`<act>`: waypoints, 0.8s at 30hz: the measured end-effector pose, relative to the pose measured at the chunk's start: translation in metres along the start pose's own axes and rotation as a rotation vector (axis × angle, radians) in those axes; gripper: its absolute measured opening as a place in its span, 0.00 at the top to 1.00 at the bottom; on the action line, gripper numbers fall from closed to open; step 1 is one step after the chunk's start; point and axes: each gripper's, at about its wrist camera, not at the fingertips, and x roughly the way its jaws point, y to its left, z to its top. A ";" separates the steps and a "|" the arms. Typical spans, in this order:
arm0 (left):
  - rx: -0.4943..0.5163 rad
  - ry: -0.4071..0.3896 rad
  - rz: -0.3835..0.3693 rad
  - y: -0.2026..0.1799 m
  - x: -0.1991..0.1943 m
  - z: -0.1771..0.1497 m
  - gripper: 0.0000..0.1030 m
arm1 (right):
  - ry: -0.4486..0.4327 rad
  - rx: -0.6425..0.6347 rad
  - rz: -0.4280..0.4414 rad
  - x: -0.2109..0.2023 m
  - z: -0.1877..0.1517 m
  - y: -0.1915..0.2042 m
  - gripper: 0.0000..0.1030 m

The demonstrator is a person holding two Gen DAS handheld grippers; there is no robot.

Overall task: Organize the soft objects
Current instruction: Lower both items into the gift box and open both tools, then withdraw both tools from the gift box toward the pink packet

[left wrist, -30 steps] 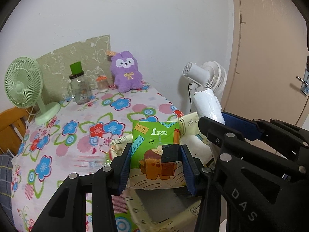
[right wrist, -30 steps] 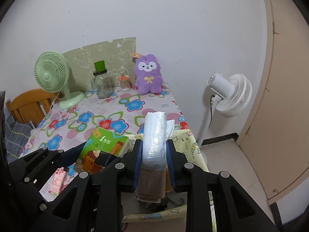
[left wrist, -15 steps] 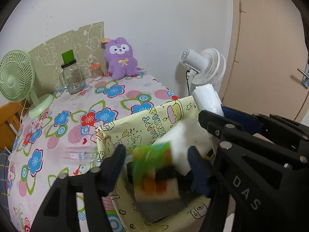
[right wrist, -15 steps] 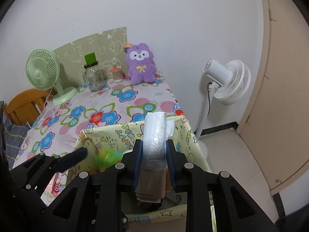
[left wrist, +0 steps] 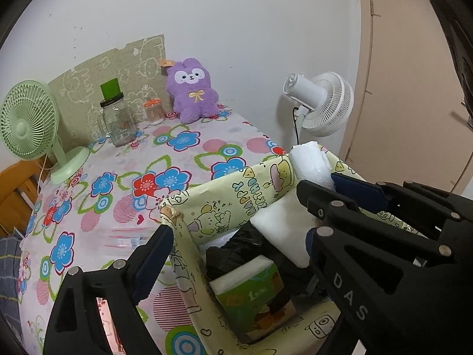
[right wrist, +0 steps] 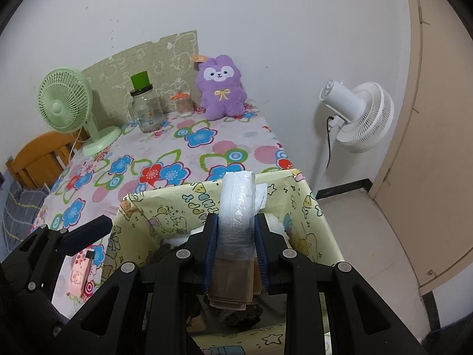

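The right tongs (left wrist: 322, 204) cover much of the yellow box (left wrist: 207, 207) in the left wrist view, and its near wall runs off the bottom edge. In the right wrist view the wrapped roll (right wrist: 236, 207) blocks the box's middle; what lies deep inside is dark and unreadable. The pink packet (right wrist: 79, 275) sits half behind the left tongs (right wrist: 88, 230). The wooden chair (right wrist: 35, 159) is cut by the frame.

Table (left wrist: 88, 213), floral cloth. Far edge by wall: green fan (left wrist: 29, 124), jar (left wrist: 116, 118) with green lid, small orange-lidded pot (left wrist: 153, 111), purple plush (left wrist: 190, 91). Near corner: yellow cartoon-print box (left wrist: 236, 189). Left of box: clear packet (left wrist: 127, 238), pink packet (right wrist: 79, 275).
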 end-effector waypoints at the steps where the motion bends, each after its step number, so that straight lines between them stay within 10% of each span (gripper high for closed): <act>1: -0.004 0.001 -0.002 0.001 0.000 0.000 0.10 | 0.000 -0.002 0.000 0.000 0.000 0.001 0.71; 6: -0.015 -0.003 -0.003 0.005 -0.003 0.000 0.09 | -0.003 0.004 0.016 -0.004 0.000 0.004 0.43; 24: -0.042 -0.069 0.014 0.031 -0.045 -0.004 0.04 | -0.081 -0.026 -0.009 -0.040 0.003 0.036 0.22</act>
